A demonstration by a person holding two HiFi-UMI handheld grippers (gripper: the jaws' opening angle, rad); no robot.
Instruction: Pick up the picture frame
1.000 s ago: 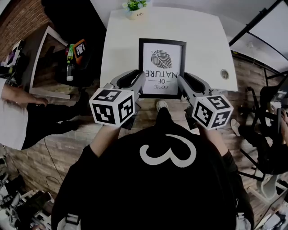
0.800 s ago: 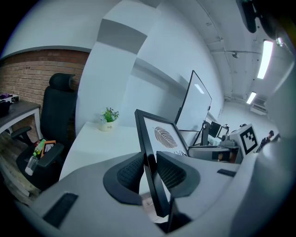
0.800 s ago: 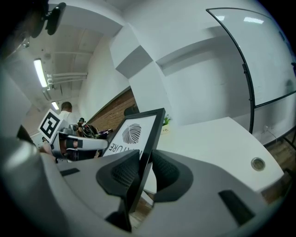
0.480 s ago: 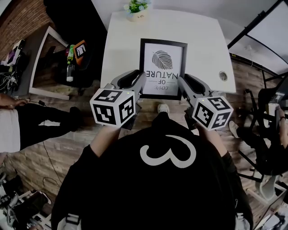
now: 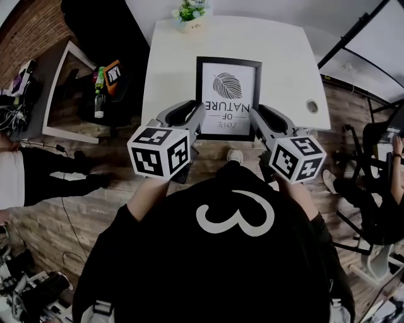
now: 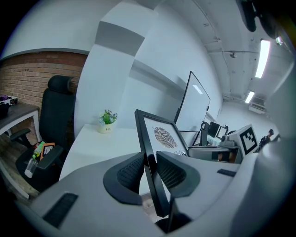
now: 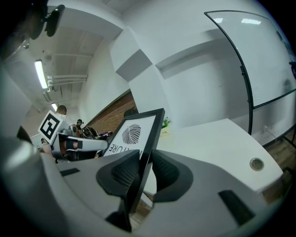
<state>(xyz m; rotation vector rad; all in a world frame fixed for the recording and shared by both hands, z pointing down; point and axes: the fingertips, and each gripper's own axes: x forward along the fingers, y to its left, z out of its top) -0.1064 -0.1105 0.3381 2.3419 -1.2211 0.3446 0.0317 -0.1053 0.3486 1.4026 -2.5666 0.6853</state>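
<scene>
— What's around the frame?
— A white worktop (image 5: 170,69) lies beneath the frame (image 5: 228,94), with plank floor (image 5: 76,208) on my side of it and a brick wall (image 6: 27,78) off to its left. Past the frame stands a potted plant (image 5: 189,14); right of it there's a round hole (image 5: 312,106) in the worktop.
— And your tongs?
— Both are clamped narrowly on the frame's black border. My left tongs (image 6: 149,162) grip its left side and my right tongs (image 7: 141,169) its right, each near the corner closest to me. That near edge juts past the worktop's edge.
— What does one camera catch that another misses?
— The head view shows the leaf print upside down to me, and a person in a white top (image 5: 12,183) far left of the frame. Only the gripper views show the frame tipped, its far edge raised off the worktop. The right gripper view also shows a glass panel (image 7: 268,60) right of the frame.
</scene>
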